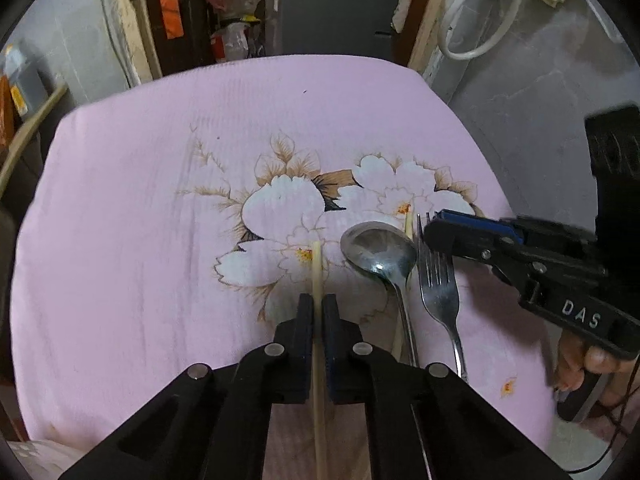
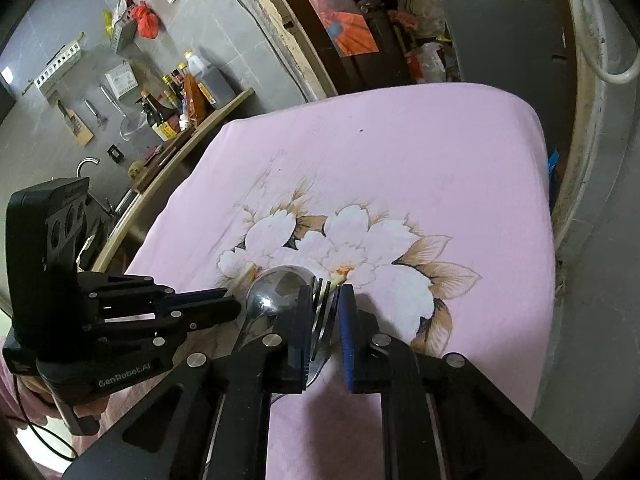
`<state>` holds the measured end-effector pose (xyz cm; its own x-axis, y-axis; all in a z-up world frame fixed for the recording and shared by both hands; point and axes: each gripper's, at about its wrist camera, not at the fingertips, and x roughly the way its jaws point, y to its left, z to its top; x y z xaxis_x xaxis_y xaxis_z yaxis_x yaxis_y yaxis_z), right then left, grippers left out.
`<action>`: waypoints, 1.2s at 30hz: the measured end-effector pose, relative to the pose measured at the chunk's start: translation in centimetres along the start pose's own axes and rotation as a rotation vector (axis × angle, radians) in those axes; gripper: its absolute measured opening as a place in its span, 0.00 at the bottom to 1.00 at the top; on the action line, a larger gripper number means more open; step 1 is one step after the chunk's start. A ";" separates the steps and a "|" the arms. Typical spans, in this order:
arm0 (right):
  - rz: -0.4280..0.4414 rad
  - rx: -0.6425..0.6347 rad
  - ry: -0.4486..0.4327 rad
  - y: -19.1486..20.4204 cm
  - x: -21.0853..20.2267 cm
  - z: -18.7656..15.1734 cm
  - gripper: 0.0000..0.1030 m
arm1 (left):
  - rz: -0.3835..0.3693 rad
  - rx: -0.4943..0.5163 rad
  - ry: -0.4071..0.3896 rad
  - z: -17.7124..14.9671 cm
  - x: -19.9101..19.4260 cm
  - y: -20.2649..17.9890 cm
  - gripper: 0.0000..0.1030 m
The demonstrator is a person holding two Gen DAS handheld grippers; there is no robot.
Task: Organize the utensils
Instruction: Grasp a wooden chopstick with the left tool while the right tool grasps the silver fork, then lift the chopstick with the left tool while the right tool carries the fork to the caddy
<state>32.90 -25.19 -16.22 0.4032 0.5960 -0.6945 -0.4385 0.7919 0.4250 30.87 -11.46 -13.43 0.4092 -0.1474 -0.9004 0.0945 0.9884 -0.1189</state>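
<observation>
A pale wooden chopstick (image 1: 317, 276) is clamped between the closed fingers of the black left gripper (image 1: 318, 312), near the middle of the near edge of the pink cloth-covered table (image 1: 140, 220) printed with white flowers. Just to its right, a shiny steel spoon (image 1: 380, 252) is laid bowl-up, with a second pale chopstick (image 1: 408, 224) partly hidden beneath it. A steel fork (image 1: 438, 280) is seen just beside the spoon, tines pointed toward the far edge. The black right gripper (image 2: 324, 312) is held over the fork's tines (image 2: 322, 300) with its fingers apart, nothing clamped.
</observation>
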 end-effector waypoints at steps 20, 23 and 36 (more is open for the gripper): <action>-0.317 -0.009 -0.286 10.1 -16.0 -3.0 0.02 | -0.251 0.022 -0.336 -2.2 -15.0 0.1 0.05; -0.377 -0.004 -0.341 12.8 -18.4 -2.7 0.02 | -0.275 0.034 -0.381 -2.3 -17.0 1.2 0.05; -0.503 -0.087 -0.511 26.9 -23.8 0.8 0.02 | -0.292 0.146 -0.500 -2.0 -25.7 7.6 0.05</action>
<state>12.14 -17.94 12.20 0.8888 0.1665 -0.4269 -0.1547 0.9860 0.0625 19.25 -0.09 7.94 0.7220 -0.4466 -0.5285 0.3770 0.8944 -0.2408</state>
